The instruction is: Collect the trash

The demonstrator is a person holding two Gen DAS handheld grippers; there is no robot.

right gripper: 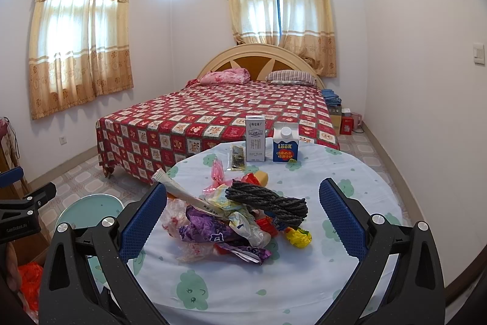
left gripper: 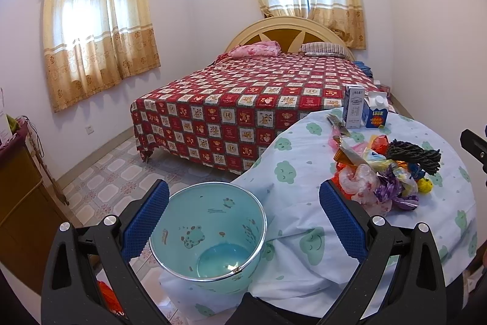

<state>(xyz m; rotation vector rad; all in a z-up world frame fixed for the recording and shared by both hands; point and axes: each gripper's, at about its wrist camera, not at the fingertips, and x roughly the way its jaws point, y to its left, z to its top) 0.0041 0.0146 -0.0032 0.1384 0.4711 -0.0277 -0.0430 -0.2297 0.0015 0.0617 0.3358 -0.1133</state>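
Note:
A pile of crumpled wrappers and plastic bags (right gripper: 225, 224) lies on the round table with the cloud-print cloth (right gripper: 274, 288); it also shows in the left wrist view (left gripper: 374, 175). A dark coiled rope (right gripper: 268, 203) lies on top of the pile. A light blue trash bin (left gripper: 207, 236) stands on the floor at the table's left edge, empty inside. My left gripper (left gripper: 243, 221) is open, above the bin and the table edge. My right gripper (right gripper: 243, 221) is open, with the pile between its fingers, not touching it.
Two cartons, a white one (right gripper: 255, 139) and a blue one (right gripper: 285, 145), stand at the table's far side beside a dark flat packet (right gripper: 237, 162). A bed with a red patterned cover (right gripper: 213, 118) lies beyond. A wooden cabinet (left gripper: 18, 203) stands at left.

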